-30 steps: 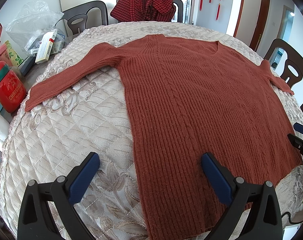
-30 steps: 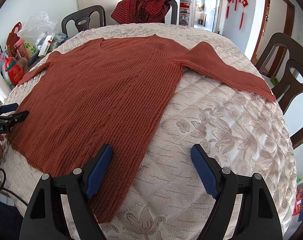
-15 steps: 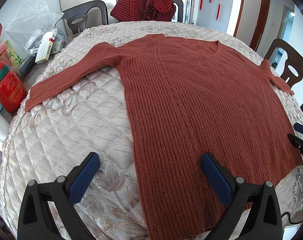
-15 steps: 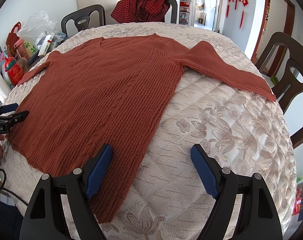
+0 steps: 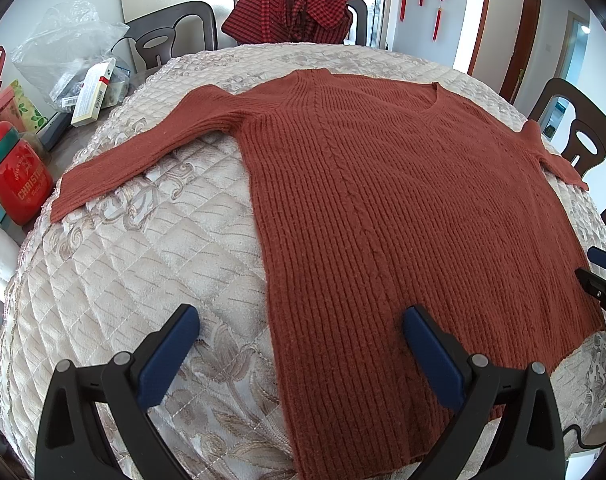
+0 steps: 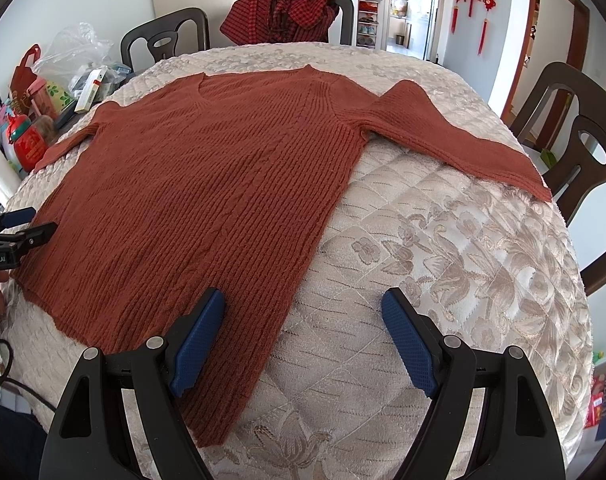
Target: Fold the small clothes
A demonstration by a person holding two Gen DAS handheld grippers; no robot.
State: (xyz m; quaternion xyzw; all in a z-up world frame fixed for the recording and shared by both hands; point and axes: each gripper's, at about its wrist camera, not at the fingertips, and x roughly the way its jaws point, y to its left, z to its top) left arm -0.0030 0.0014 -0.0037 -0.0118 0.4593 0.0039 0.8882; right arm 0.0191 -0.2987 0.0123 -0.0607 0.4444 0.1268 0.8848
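Left gripper point(image 5: 299, 344) and right gripper point(image 6: 303, 332) both gape wide over flat sweater point(image 5: 403, 208), empty. Red bottle point(image 5: 21, 184) reads "CHRISTMAS"; left gripper's body reads "enRobot.AI".

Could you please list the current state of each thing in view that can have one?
Rust-red ribbed knit sweater: spread flat, unfolded, both sleeves stretched outward.
Left tongs: open, empty, straddling the sweater's side edge near the hem.
Right tongs: open, empty, straddling the opposite side edge.
Red checked garment: crumpled over a chair back.
Red Christmas bottle: upright, lid on.
Clear plastic bag: crumpled, beside the table.
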